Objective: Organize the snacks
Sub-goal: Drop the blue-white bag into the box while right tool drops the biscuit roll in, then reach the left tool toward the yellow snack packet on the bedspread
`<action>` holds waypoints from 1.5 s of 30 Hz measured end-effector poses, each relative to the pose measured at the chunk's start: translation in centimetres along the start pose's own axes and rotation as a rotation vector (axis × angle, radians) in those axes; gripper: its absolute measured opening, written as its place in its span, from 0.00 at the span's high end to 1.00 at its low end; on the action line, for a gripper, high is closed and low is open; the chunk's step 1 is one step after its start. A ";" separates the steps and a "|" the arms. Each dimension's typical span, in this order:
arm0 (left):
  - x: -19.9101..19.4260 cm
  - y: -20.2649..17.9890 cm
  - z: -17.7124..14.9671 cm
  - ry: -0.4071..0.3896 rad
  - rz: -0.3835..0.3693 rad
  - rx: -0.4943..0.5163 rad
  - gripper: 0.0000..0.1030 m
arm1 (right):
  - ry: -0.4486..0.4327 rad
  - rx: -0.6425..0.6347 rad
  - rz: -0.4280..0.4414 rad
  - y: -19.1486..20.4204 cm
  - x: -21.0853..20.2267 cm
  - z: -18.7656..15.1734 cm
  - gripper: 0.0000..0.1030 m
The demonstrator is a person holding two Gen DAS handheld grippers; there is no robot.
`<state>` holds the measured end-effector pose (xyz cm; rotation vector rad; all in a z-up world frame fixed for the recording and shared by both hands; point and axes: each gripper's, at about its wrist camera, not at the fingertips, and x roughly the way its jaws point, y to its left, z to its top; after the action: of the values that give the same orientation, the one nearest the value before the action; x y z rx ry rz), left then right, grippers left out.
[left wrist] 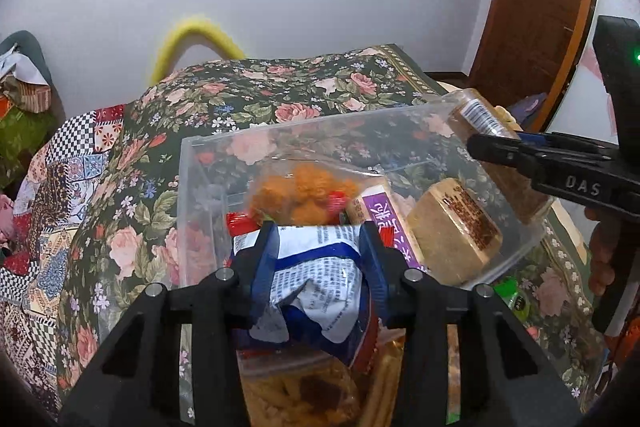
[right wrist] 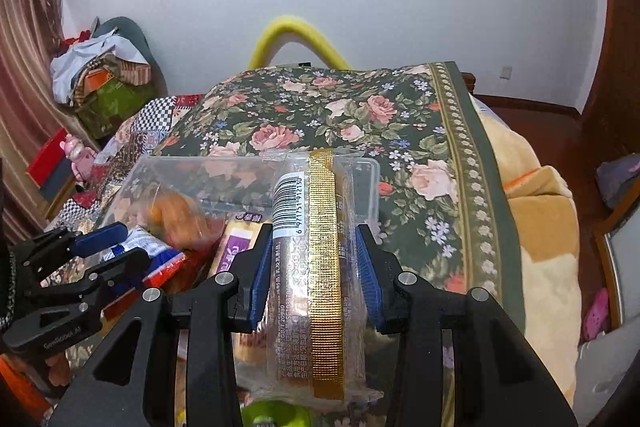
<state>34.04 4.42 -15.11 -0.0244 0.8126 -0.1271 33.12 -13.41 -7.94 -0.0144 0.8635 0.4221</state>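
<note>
A clear plastic box (left wrist: 188,155) rests on the floral bedspread (left wrist: 256,95). Inside it lie a bag of orange puffs (left wrist: 304,191), a purple packet (left wrist: 390,223) and a tan cake in wrap (left wrist: 452,227). My left gripper (left wrist: 319,233) is shut on a crumpled white-and-blue snack packet (left wrist: 320,267) at the box's near edge. My right gripper (right wrist: 313,233) is shut on a clear-wrapped cake packet (right wrist: 316,267) with a gold strip and barcode, held over the box's right end (right wrist: 370,179). The left gripper (right wrist: 108,247) also shows at the left of the right wrist view.
More snack bags (left wrist: 296,395) lie under the left gripper, and a small green item (left wrist: 514,295) sits right of the box. A clothes pile (right wrist: 104,75) is at far left, a wooden door (left wrist: 540,7) at right, and a yellow hoop (right wrist: 296,39) behind the bed.
</note>
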 end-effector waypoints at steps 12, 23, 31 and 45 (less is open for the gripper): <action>-0.5 0.5 -0.8 -0.009 0.025 -0.016 0.39 | 0.025 -0.006 -0.016 -0.1 0.8 -0.5 0.67; -5.1 0.2 -1.8 -0.032 0.020 -0.015 0.35 | -0.004 -0.042 -0.003 1.1 -3.4 -1.7 0.67; -9.7 -0.3 -3.7 -0.047 0.032 0.004 0.30 | -0.040 -0.070 0.032 2.8 -8.3 -4.1 0.61; -11.8 -2.4 -9.7 0.046 0.035 -0.032 0.16 | -0.006 -0.073 0.063 4.1 -11.7 -9.4 0.55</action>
<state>18.74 3.77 -13.12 -0.0377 0.8610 -0.0820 17.97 -15.52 -4.81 -0.0538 0.8442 0.5126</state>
